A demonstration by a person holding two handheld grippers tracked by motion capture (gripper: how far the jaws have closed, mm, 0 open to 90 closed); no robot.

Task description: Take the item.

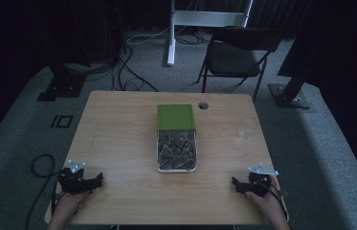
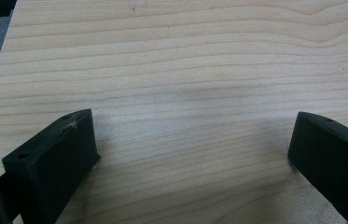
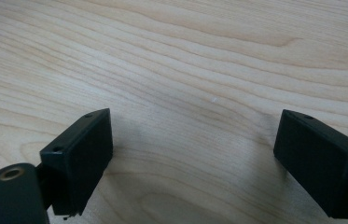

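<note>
While both hands rested at the near edge of the table, the left gripper sat at about 7 o'clock and the right gripper at about 5 o'clock, each with jaws spread wide and nothing between them; both gripper views showed bare wood grain between the black jaws. The open box lay at table centre, well apart from both grippers, with its green lid touching its far end at 12 o'clock. Long axis of box and lid ran 12 to 6 o'clock, the open tray toward the person. Contents were small, dark and mixed; too fine to identify. A clear glass stood at about 2 o'clock.

Judgement: step in hand is the first reach to the box. Best done by coming in across the short sides, jaws kept wide, wrists low, and by steadying the tray with one gripper before the other goes in.
</note>
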